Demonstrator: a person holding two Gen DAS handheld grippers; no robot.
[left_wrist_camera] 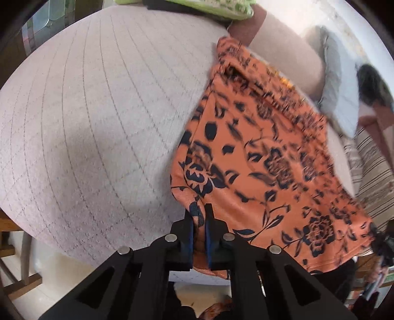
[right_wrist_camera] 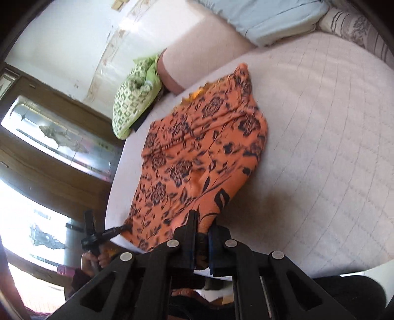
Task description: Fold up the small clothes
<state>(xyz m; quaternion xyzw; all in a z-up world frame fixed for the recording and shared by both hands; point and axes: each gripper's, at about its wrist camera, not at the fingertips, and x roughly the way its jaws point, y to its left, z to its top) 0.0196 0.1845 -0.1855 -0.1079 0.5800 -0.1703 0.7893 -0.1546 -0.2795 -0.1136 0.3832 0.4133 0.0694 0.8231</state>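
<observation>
Two grippers, both clamped on one orange flowered garment (left_wrist_camera: pixel 258 157) spread over a quilted pale bed cover (left_wrist_camera: pixel 98 123). Left gripper (left_wrist_camera: pixel 200 221) pinching the near corner at 6 o'clock, cloth running off toward 1. Right gripper (right_wrist_camera: pixel 200 226) closed on the other near corner. Green patterned pillow (right_wrist_camera: pixel 133 103) at 10 o'clock.

A pale quilted bed (right_wrist_camera: pixel 320 147) carries an orange floral garment (right_wrist_camera: pixel 197 152), spread flat near one edge. A green patterned pillow (right_wrist_camera: pixel 133 103) and a light blue pillow (right_wrist_camera: pixel 270 22) lie at its far end.
</observation>
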